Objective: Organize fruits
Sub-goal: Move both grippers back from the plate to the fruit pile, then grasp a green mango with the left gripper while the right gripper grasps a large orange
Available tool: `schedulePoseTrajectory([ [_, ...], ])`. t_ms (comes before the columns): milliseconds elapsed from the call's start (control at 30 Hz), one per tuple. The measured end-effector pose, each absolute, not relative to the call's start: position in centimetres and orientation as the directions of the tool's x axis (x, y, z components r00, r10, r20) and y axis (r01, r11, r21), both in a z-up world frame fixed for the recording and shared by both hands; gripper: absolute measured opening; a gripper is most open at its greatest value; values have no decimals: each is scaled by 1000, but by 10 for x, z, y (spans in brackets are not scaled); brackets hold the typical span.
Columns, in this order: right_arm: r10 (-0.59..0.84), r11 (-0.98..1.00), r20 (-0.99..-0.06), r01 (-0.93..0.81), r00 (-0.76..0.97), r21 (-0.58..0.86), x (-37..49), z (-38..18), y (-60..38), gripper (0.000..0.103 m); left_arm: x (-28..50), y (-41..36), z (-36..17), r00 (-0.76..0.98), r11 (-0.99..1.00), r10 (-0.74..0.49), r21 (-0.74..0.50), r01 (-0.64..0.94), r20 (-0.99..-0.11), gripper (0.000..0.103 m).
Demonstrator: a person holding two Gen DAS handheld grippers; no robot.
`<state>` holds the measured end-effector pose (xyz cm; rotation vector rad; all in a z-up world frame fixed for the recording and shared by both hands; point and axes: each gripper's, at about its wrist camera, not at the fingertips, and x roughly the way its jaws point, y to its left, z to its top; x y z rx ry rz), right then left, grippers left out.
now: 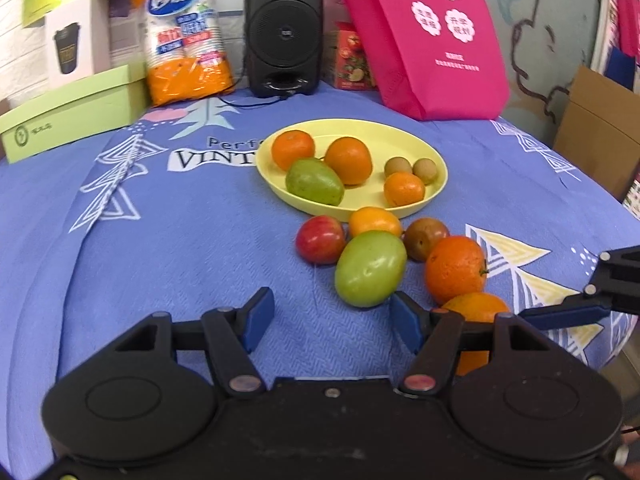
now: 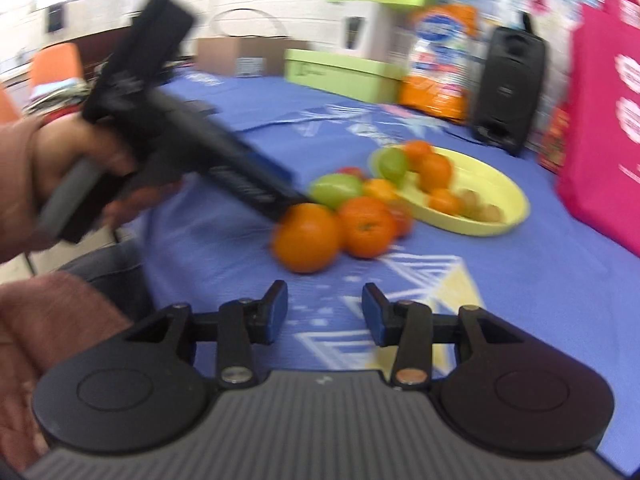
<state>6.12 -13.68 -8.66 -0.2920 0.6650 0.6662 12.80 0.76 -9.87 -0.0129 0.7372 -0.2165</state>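
Six loose fruits crowd beside the yellow plastic plate — both grippers gape empty; the smooth, firm green mango looks slippery — best pinched across its middle.

- The plate is light yellow.
- The cloth is blue with white and yellow triangles.
- The bag is pink with white flowers.
- The speaker is black.
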Motion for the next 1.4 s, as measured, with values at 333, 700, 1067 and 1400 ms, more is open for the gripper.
schedulePoseTrajectory([
  [333,476,791,-624,-612,619,-3,83,-100,-115,62,143,8,-103,708,956,-292,-168,241,-643,58],
  [700,462,814,-622,-581,632,14,86,-97,-123,41,144,7,-105,717,948,-319,-211,238,-620,37],
  [1067,445,821,-618,-571,648,-8,79,-94,-125,40,126,16,-100,736,955,-295,-213,207,-610,36],
  [1400,394,856,-613,-517,685,-27,73,-87,-144,40,102,22,-91,746,957,-288,-206,204,-601,36],
])
